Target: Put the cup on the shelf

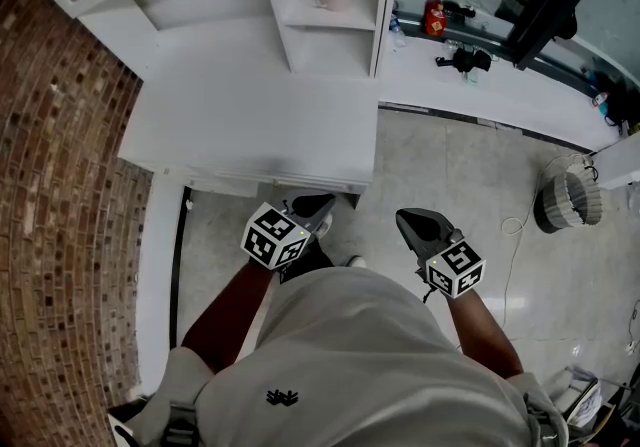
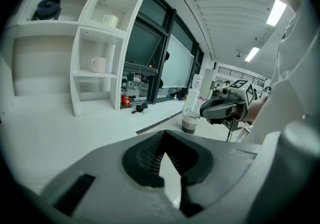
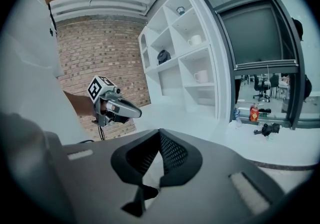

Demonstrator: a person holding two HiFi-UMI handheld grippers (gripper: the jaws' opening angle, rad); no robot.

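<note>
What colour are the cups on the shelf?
White, upper cup and lower cup alike; left gripper view.

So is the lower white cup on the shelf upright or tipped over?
Upright. The lower cup stands on its base in a compartment of the shelf, with its opening facing up and its handle out to the side.

Room bright, light even. Long ceiling lamps [image 2: 276,11] glow white, some glare. White shelf [image 1: 325,23] nearly washed out. Soft shadows on floor [image 1: 450,175]. Head view sharp. Gripper views bent round, corners black, closest parts blurry.
</note>
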